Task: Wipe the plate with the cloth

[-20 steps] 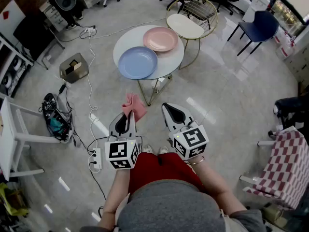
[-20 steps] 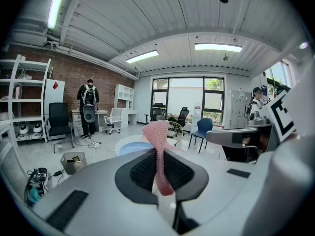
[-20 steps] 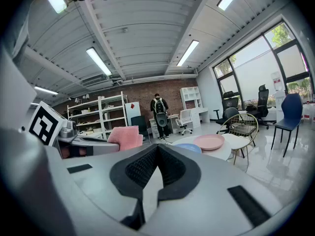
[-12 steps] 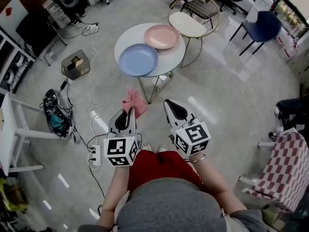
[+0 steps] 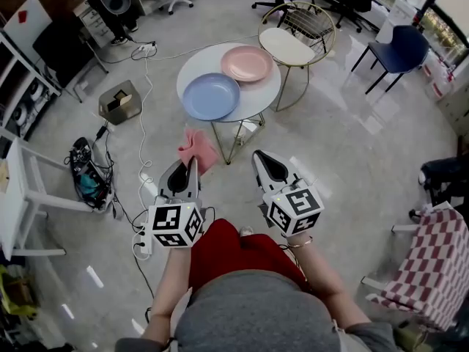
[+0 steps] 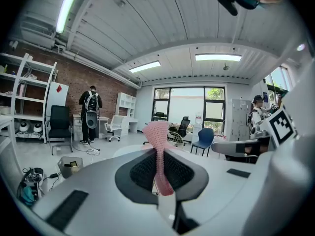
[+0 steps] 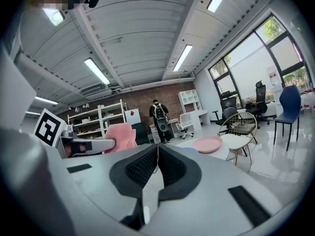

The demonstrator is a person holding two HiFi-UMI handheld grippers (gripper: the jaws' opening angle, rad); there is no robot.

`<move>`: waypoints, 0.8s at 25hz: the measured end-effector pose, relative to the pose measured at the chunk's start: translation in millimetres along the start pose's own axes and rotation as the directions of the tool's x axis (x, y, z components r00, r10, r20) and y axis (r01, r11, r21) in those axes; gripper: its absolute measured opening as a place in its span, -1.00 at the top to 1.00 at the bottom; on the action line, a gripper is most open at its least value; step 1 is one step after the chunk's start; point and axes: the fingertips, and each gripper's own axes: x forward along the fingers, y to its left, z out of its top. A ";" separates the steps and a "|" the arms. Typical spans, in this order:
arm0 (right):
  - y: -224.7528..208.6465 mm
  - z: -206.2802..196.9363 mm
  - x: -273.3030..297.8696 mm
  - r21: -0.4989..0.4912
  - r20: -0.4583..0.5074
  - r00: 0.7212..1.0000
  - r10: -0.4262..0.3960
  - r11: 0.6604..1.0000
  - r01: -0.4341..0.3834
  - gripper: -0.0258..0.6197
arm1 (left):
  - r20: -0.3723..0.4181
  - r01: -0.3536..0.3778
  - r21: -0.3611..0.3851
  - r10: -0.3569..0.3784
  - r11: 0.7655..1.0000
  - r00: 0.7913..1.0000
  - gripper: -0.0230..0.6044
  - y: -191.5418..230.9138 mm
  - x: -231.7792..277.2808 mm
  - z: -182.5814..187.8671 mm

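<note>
Left gripper [image 5: 191, 169] was clamped on pink cloth [image 5: 196, 149]. Cloth bunched out past jaw tips, hanging above floor, well short of counter [image 5: 265, 94]. Right gripper [image 5: 261, 160] was closed, nothing between jaws. Blue plate [image 5: 210, 96] and pink plate [image 5: 247, 63] lay side by side on counter; unclear which was to be wiped. Cloth looked soft, light, limp, knitted: likely to fold under pressure, so pinch near bunched middle suited. Plates looked stiff, smooth, probably prone to sliding; rim judged best place to steady.
</note>
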 end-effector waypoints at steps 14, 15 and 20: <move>-24.1 24.3 24.4 -0.025 0.034 0.999 -0.006 1.000 0.007 0.83 | -0.016 -0.026 0.009 0.026 1.000 1.000 0.82 11.0 41.6 4.9; -27.7 24.6 28.7 -0.025 0.032 0.999 -0.008 1.000 0.009 0.83 | -0.018 -0.029 0.006 0.029 1.000 0.999 0.82 13.7 46.8 4.7; -44.8 22.8 62.7 -0.026 0.017 1.000 -0.021 0.999 0.021 0.83 | -0.032 -0.026 -0.006 0.026 1.000 0.999 0.82 34.4 79.9 0.6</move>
